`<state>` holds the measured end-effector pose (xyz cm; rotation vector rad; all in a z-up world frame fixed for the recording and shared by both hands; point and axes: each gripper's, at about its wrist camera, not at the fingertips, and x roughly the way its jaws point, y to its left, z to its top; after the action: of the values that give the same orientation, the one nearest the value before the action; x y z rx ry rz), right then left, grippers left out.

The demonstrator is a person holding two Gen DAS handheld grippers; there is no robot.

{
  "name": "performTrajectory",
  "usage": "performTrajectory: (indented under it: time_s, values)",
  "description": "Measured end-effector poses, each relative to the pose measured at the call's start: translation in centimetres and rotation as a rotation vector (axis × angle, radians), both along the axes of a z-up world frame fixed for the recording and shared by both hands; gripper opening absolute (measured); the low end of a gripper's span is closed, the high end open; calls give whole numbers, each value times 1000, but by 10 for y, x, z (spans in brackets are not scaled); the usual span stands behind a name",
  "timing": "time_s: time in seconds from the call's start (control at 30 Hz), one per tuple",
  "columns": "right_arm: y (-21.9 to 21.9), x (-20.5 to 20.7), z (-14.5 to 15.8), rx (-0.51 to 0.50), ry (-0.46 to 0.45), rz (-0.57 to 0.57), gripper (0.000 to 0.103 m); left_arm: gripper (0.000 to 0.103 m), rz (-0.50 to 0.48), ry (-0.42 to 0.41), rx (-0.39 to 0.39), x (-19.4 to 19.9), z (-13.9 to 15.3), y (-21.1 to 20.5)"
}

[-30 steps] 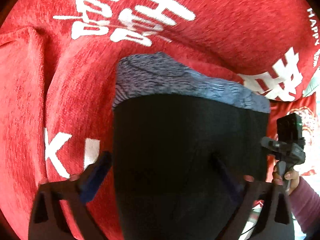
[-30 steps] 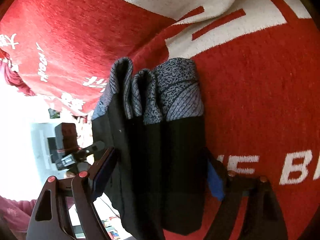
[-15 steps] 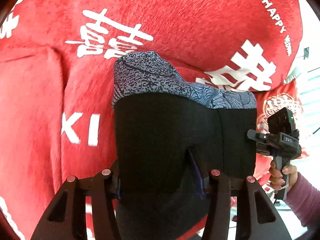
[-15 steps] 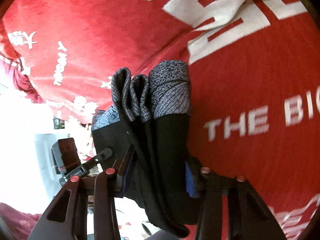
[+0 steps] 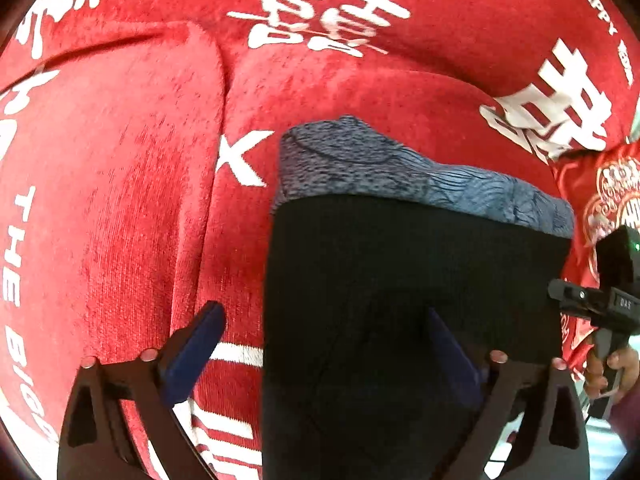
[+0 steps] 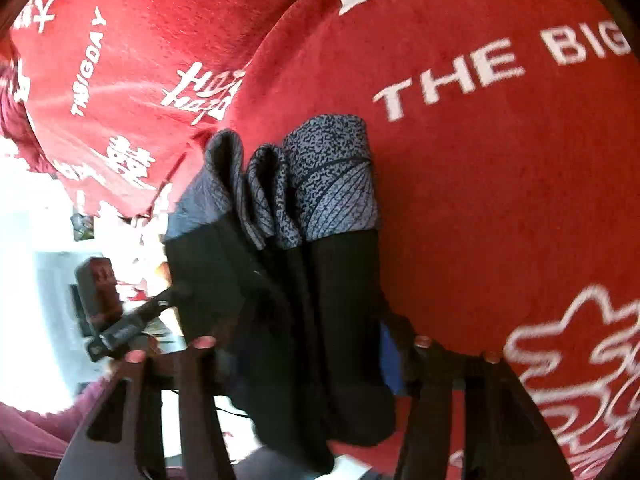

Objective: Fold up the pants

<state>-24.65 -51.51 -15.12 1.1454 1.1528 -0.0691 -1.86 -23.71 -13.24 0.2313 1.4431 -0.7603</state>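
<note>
My left tongs (image 5: 320, 344) stand wide: the left finger (image 5: 192, 344) is over red cloth (image 5: 120, 200) left of the pants (image 5: 400, 280), the right finger lies on their black fabric. The folded pants rest on the cloth, grey patterned band (image 5: 400, 172) at the far end. My right tongs (image 6: 296, 360) sit astride the pants' (image 6: 320, 300) layered edge; I cannot tell whether they pinch it.
</note>
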Motion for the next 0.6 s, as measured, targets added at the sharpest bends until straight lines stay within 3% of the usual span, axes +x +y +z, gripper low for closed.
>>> performTrajectory:
  time_s: [0.1, 0.17, 0.27, 0.43, 0.6]
  values:
    - [-1, -1, 4, -45, 17, 21, 76, 103, 14, -6, 17, -1, 1, 0]
    - [2, -1, 12, -118, 60, 47, 81, 103, 22, -22, 48, -4, 4, -2]
    - [6, 4, 19, -141, 117, 33, 81, 103, 23, -79, 119, -13, 15, -8]
    - [6, -10, 41, -182, 152, 48, 81, 103, 29, -168, 222, -32, 46, -3]
    - [13, -25, 62, -224, 194, 61, 82, 103, 70, -181, 247, -53, 74, 6]
